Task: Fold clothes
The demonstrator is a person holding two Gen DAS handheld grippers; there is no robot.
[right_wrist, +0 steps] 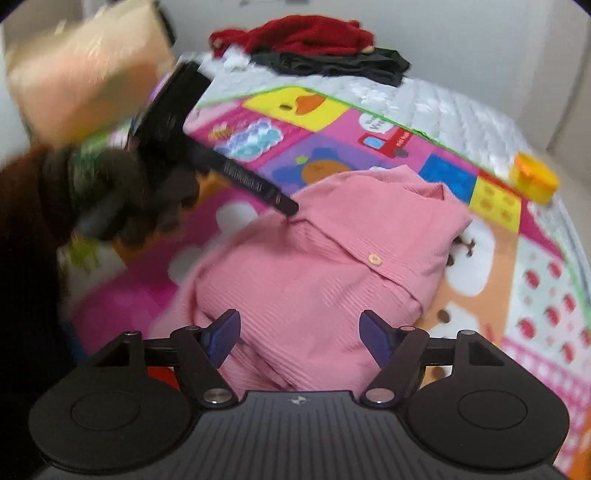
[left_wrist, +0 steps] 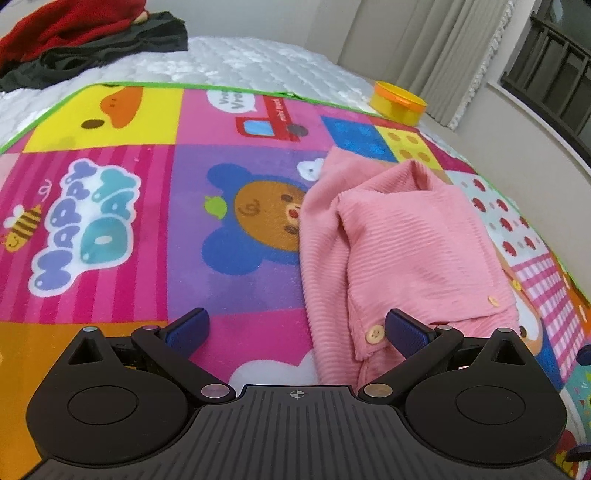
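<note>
Left claw: spread wide, empty.
Right claw: jaws apart, nothing gripped.
Pink shirt: bunched on the play mat.

Pink shirt: salmon pink throughout, fine ribbed stripe texture, pale cream buttons.

Play mat: multicolour patchwork with a bright green border. From the left wrist view, a yellow panel with an orange duck bill sits at 11 o'clock from the shirt; a magenta-striped panel with blue and purple lettering and a striped bee at 9 o'clock; a purple panel with a brown bear on blue adjoining; a white panel with red spots at 3 o'clock; pink-and-white gingham at 4 o'clock.

Bed cover: white, quilted.

Container: yellow, orange rim.

Red garment: deep red, on dark garment, near-black.

Fingers: blue pads, black arms.
</note>
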